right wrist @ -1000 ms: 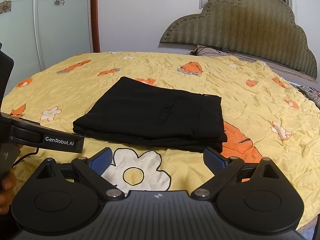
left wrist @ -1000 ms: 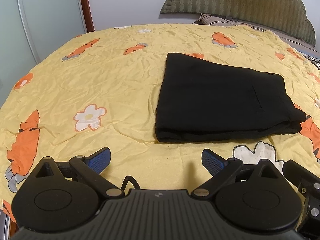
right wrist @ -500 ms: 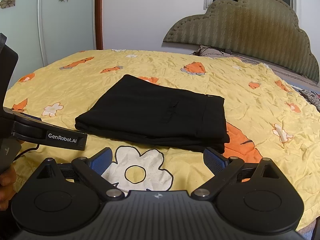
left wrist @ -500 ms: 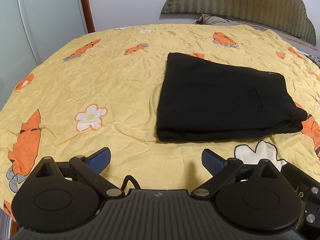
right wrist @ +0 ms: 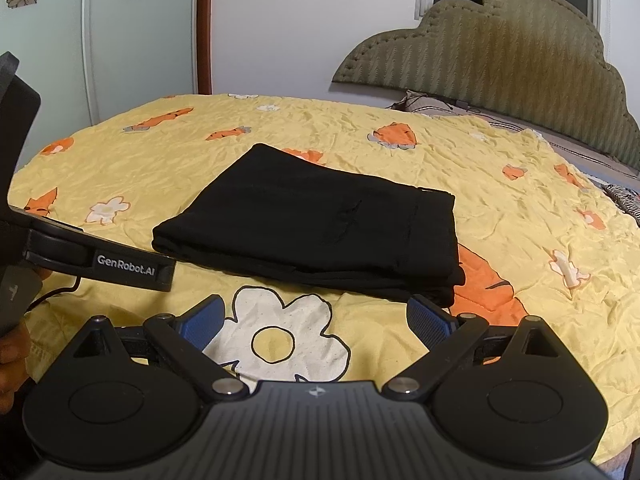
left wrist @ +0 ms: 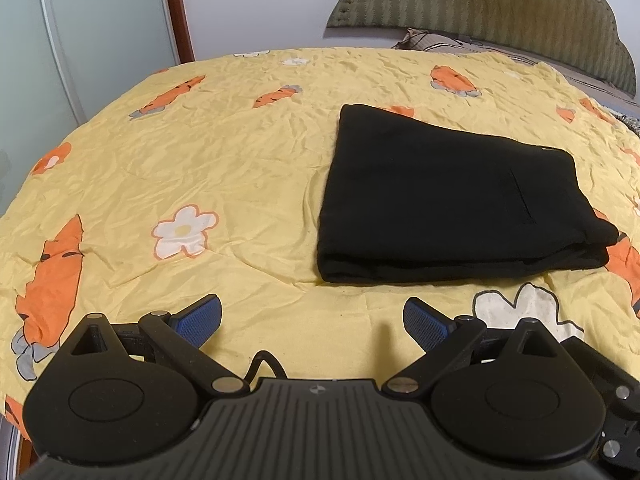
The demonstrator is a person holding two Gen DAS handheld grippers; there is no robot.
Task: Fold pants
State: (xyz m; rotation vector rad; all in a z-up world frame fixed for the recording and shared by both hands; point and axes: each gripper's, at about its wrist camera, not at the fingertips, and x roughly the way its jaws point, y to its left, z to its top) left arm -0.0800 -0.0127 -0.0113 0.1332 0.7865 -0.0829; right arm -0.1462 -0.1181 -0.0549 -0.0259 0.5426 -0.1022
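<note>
Grippers first: my left gripper [left wrist: 312, 320] has its blue pads spread wide, holding nothing, hovering over the quilt [left wrist: 200, 168] near the bed's front edge. My right gripper [right wrist: 314, 318] is likewise spread and empty, above a white flower print [right wrist: 276, 340]. Just ahead of both lie the pants [left wrist: 448, 200], black, folded into a flat stack on the quilt, untouched by either gripper. Beyond stands the headboard [right wrist: 500, 56].
</note>
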